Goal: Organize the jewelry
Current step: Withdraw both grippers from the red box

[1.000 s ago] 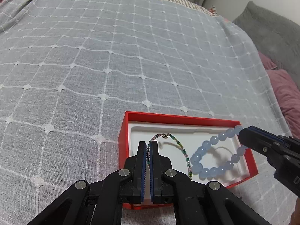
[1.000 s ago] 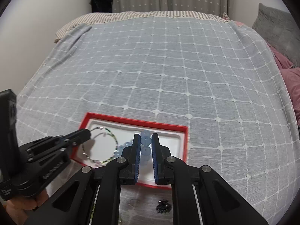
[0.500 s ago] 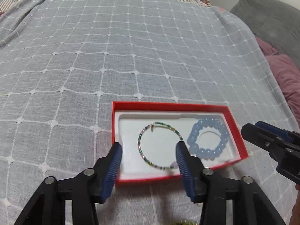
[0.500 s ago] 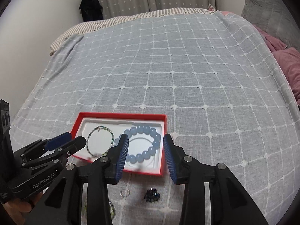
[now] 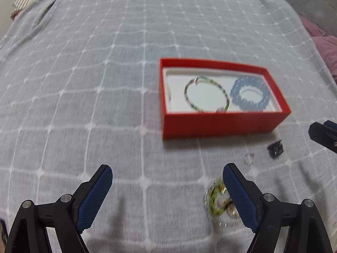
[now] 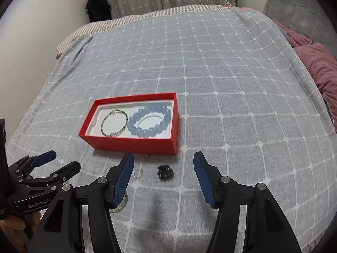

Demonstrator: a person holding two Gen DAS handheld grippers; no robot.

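A red box (image 5: pixel 221 124) with a white lining sits on the bed. In it lie a thin multicoloured bead bracelet (image 5: pixel 186 97) and a chunky pale-blue bead bracelet (image 5: pixel 236 92). My left gripper (image 5: pixel 167 166) hovers in front of the box and to its left, its jaws opening and holding nothing. In the right wrist view the box (image 6: pixel 134 143) holds the thin bracelet (image 6: pixel 103 124) and the blue bracelet (image 6: pixel 137 131). My right gripper (image 6: pixel 163 155) hangs just in front of it, jaws opening, empty. The left gripper (image 6: pixel 66 159) shows at lower left.
Loose on the grey checked bedspread in front of the box lie a small black clip (image 6: pixel 165 171), a small clear ring (image 6: pixel 138 173) and a green-yellow trinket (image 5: pixel 217 196), partly behind my left finger. Pink bedding (image 6: pixel 320 67) and a grey pillow (image 6: pixel 294 10) lie at right.
Both grippers let go of their bracelets, which now lie in the box. Both have pulled back from the box, and their jaws have spread wide.
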